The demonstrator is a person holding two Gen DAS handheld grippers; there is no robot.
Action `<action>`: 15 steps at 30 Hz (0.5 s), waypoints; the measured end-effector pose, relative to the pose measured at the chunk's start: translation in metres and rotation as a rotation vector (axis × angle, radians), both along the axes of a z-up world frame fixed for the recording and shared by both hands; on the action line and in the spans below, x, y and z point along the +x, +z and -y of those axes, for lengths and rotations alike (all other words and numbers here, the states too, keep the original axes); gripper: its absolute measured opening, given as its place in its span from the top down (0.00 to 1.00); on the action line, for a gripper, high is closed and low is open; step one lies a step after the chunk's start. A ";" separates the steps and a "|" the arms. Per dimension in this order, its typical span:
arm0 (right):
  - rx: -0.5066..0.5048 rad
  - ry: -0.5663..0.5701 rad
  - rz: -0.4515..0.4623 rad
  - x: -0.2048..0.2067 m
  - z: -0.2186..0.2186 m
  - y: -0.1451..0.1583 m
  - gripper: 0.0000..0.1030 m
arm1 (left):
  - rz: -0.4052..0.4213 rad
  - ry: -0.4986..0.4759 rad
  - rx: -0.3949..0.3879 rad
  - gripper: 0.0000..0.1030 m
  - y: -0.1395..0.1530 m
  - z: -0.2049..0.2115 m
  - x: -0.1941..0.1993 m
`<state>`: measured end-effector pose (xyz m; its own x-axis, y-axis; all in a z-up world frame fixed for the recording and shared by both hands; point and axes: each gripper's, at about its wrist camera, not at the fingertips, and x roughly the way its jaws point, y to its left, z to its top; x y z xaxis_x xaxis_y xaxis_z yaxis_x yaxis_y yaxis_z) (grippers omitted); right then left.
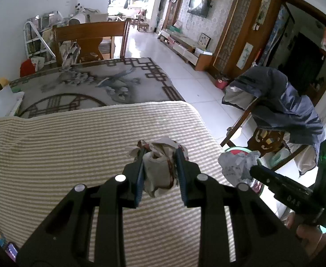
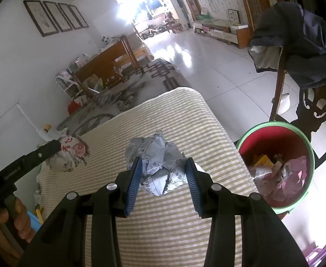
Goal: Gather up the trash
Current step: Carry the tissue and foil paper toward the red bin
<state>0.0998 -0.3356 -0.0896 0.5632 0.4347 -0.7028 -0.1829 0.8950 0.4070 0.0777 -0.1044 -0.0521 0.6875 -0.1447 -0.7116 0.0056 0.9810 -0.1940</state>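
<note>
My left gripper (image 1: 160, 153) is shut on a crumpled red-and-white paper wad (image 1: 159, 169), held just above the striped cloth (image 1: 63, 155). The wad also shows in the right wrist view (image 2: 70, 153). My right gripper (image 2: 163, 164) is shut on a crumpled grey printed paper ball (image 2: 156, 166), also seen in the left wrist view (image 1: 238, 165), over the cloth's right part. A red bin with a green rim (image 2: 296, 126) stands on the floor to the right and holds several pieces of trash.
A wooden chair draped with a dark blue jacket (image 1: 280, 106) stands beside the bin. The patterned tabletop (image 1: 91, 84) extends beyond the cloth, with a wooden chair (image 1: 89, 42) at its far end. White tiled floor (image 1: 196, 77) lies to the right.
</note>
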 end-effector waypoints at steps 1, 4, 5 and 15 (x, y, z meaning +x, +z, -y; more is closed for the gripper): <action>0.004 0.000 -0.003 0.002 0.003 -0.001 0.62 | -0.003 0.000 0.002 0.76 0.000 0.003 0.001; 0.011 0.005 -0.009 0.006 0.009 -0.003 0.62 | -0.007 0.002 0.012 0.76 0.000 0.012 0.004; 0.012 0.008 -0.009 0.008 0.010 -0.004 0.62 | -0.008 0.004 0.014 0.76 0.001 0.014 0.005; 0.024 0.007 -0.013 0.019 0.033 -0.006 0.62 | -0.023 0.003 0.017 0.76 0.001 0.038 0.017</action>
<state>0.1193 -0.3688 -0.0954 0.5507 0.4553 -0.6996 -0.1836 0.8837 0.4306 0.0949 -0.1424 -0.0516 0.6716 -0.1299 -0.7295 -0.0018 0.9842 -0.1769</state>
